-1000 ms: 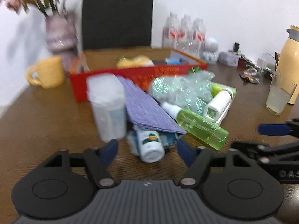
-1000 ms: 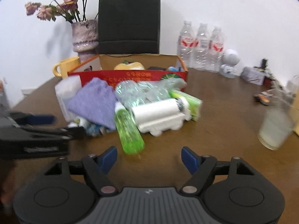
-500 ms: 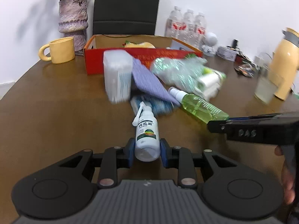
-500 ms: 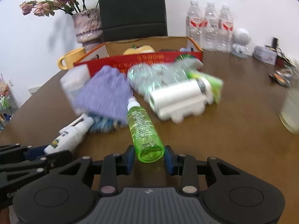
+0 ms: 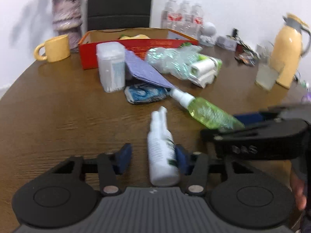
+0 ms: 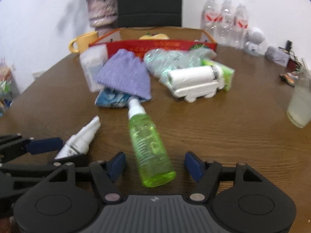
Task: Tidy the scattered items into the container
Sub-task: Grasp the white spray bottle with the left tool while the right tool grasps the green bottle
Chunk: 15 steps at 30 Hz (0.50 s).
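A white spray bottle [image 5: 158, 136] lies on the wooden table between the fingers of my left gripper [image 5: 153, 158]. Its jaws are opening: the left pad stands clear and the right pad sits beside the bottle. A green spray bottle [image 6: 145, 136] lies between the fingers of my right gripper [image 6: 155, 163], whose jaws are also opening, with gaps on both sides. The red cardboard box [image 5: 136, 45] stands at the back with yellow items inside. In front of it lie a clear swab box [image 5: 110, 66], a purple cloth [image 5: 145, 69], a blue packet [image 5: 144, 95], a crinkly plastic bag [image 5: 173, 60] and a white roller [image 6: 190, 75].
A yellow mug [image 5: 54, 48] and a vase [image 5: 67, 19] stand at the back left. Water bottles [image 5: 182, 17] line the wall. A cream thermos [image 5: 287, 48] and a glass [image 5: 267, 75] stand on the right. A dark chair is behind the box.
Half a second ago each gripper was shut on its bottle, pulled out of the pile toward me. Both sets of jaws have since spread and the bottles lie on the table.
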{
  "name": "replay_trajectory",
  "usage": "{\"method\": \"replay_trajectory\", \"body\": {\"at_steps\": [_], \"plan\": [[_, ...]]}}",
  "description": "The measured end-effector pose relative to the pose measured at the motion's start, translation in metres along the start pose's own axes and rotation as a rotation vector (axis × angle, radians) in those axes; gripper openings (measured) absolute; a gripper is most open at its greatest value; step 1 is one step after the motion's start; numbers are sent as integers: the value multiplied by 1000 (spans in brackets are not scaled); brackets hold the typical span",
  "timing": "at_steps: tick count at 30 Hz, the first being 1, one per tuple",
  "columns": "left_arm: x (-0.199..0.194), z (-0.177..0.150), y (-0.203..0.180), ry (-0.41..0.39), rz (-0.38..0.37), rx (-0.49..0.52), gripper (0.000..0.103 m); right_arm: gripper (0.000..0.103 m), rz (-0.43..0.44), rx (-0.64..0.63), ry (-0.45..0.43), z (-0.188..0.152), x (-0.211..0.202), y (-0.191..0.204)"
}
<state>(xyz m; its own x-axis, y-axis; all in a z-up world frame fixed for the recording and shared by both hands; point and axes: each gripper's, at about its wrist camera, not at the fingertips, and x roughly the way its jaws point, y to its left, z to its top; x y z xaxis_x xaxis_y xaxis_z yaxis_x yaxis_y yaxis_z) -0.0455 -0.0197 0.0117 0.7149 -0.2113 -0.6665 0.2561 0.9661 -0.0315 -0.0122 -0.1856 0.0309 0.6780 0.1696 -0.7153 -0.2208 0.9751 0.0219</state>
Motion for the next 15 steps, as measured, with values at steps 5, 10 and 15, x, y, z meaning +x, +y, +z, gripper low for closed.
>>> {"method": "replay_trajectory", "body": {"at_steps": [5,10,15], "plan": [[-2,-8,-5,-39,12,16,28,30,14,71,-20,-5,-7,0],[-18,0,1,-78,-74,-81,28,30,43,129,-66,-4,-29,-6],[-28,19,11,-139,-131,-196,28,30,68,146,-148,7,-54,-4]]}}
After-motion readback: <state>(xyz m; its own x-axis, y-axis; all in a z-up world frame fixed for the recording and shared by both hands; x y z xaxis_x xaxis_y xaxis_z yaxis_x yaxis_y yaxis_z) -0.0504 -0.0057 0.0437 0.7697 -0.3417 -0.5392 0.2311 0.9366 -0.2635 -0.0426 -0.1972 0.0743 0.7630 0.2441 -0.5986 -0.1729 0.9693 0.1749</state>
